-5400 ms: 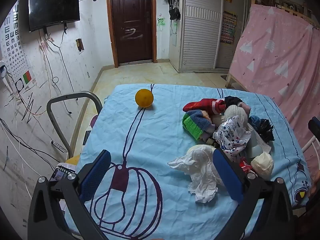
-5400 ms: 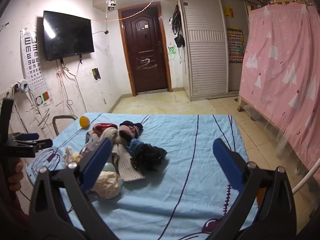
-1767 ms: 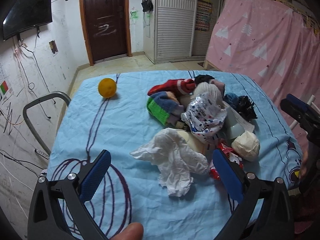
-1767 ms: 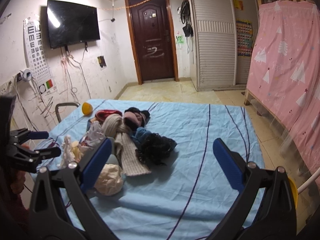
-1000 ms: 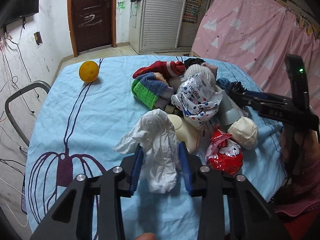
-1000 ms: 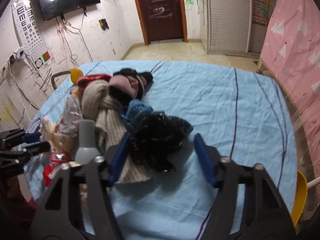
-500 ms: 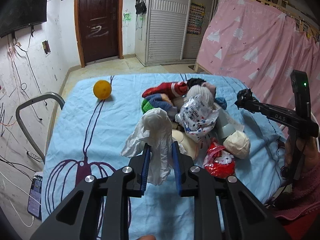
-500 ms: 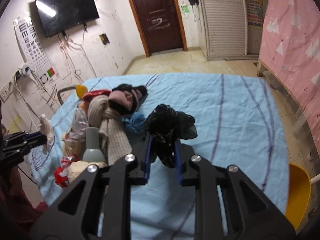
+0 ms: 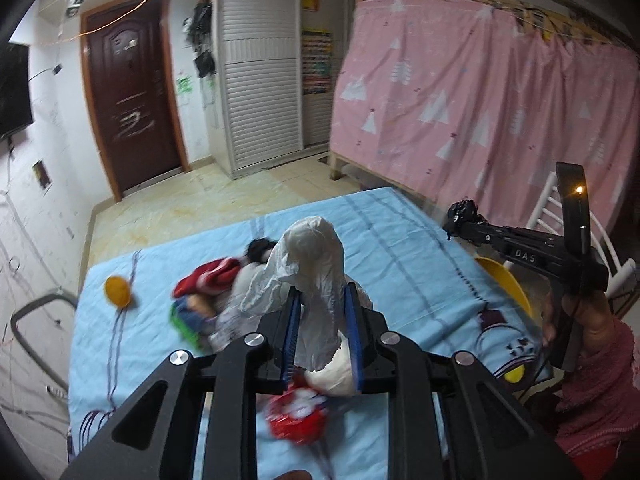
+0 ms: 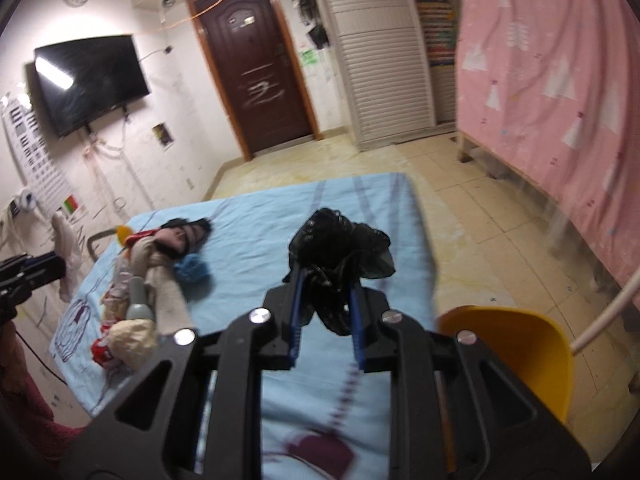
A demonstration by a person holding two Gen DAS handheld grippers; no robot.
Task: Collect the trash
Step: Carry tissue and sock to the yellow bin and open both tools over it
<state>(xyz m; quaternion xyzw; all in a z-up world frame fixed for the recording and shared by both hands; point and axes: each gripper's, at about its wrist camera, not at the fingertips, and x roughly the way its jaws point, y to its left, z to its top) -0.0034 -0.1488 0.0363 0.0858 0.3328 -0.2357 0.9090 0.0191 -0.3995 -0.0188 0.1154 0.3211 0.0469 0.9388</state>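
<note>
My left gripper is shut on a crumpled white plastic bag and holds it clear above the blue-sheeted table. My right gripper is shut on a crumpled black plastic bag, also lifted off the sheet; in the left wrist view that black bag shows at the tip of the right gripper on the right. Below the left gripper lie a red wrapper and a cream wad. A yellow bin stands by the table's right edge.
A heap of clothes with a grey bottle lies on the table's left part. An orange ball rests near the far left corner. A grey chair frame stands left of the table, a pink curtain on the right.
Both grippers closed, the left on the white bag and the right on the black bag, then lifted them off the sheet. Both views have swung to the right.
</note>
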